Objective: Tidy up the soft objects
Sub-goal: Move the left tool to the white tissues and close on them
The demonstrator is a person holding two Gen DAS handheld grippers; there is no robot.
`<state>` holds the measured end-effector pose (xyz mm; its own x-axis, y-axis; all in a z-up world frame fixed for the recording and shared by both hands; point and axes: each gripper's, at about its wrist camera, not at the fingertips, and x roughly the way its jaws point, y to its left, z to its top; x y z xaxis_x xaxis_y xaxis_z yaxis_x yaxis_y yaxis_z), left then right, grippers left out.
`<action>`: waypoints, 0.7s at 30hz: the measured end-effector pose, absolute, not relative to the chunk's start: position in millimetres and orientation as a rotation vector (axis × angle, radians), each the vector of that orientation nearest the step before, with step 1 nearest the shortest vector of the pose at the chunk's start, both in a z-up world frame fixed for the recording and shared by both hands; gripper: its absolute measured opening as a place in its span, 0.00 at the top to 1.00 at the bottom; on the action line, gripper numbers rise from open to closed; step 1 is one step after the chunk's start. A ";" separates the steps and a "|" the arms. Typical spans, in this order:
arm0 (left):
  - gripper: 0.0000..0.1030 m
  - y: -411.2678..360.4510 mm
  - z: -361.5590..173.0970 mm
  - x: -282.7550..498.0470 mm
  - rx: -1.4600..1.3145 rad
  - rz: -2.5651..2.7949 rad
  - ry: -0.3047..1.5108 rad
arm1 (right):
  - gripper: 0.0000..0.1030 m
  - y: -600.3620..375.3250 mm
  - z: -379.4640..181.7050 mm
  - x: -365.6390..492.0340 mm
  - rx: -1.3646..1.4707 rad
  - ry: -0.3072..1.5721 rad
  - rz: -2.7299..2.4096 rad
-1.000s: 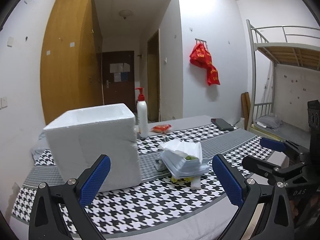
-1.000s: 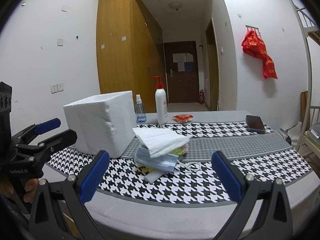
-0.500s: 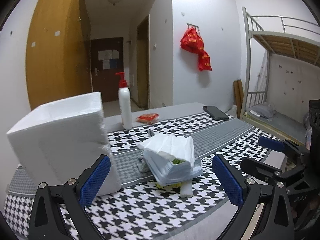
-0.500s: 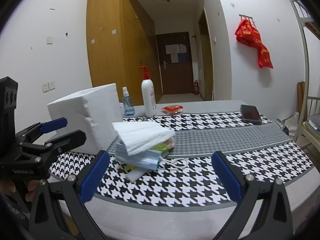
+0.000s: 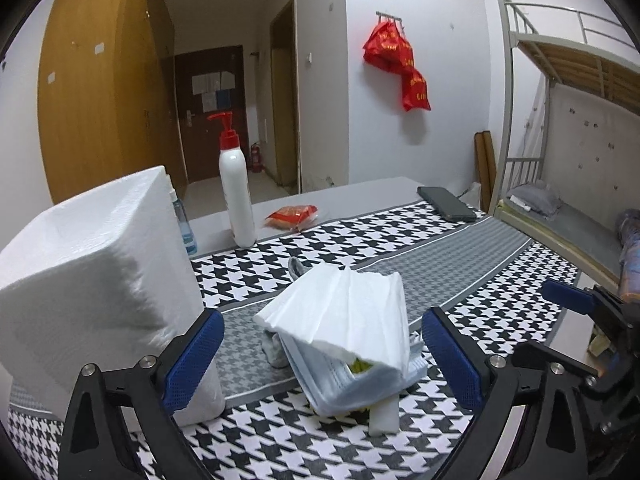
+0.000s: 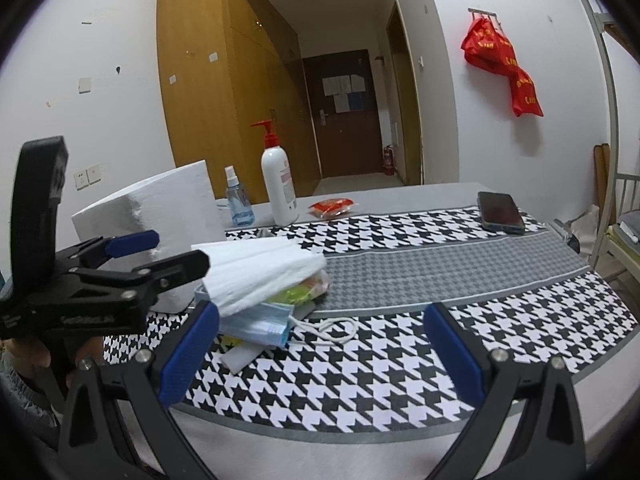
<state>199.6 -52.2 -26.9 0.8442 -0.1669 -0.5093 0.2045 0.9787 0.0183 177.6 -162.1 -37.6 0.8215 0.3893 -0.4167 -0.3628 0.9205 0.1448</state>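
A pile of soft things lies on the houndstooth cloth: a white pleated mask (image 5: 344,316) on top, a blue mask (image 6: 256,324) under it, something green and yellow between them, and a white foam strip (image 5: 383,416) below. A white foam box (image 5: 92,280) stands left of the pile. My left gripper (image 5: 320,360) is open, its blue pads either side of the pile, close in front of it. My right gripper (image 6: 320,352) is open and empty, just right of the pile. The left gripper also shows in the right wrist view (image 6: 160,252).
A white pump bottle (image 5: 236,196), a small blue spray bottle (image 6: 238,204) and a red packet (image 5: 292,216) stand behind the pile. A black phone (image 6: 500,212) lies at the far right. The table's front edge is near both grippers. A bunk bed (image 5: 568,120) stands to the right.
My left gripper has moved forward and right, from in front of the foam box to face the pile. My right gripper has moved closer to the table. Both stayed open.
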 end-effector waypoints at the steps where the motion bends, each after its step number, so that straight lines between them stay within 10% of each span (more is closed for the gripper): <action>1: 0.04 -51.8 -27.7 201.3 0.072 -0.197 0.538 | 0.00 -162.4 -37.9 179.3 0.063 0.460 0.403; 14: 0.12 -56.3 -44.3 233.3 0.088 -0.179 0.621 | 0.00 -164.1 -42.9 198.1 0.050 0.498 0.414; 21: 0.39 -63.1 -48.4 238.5 0.103 -0.213 0.639 | 0.00 -165.7 -44.7 206.3 0.048 0.517 0.417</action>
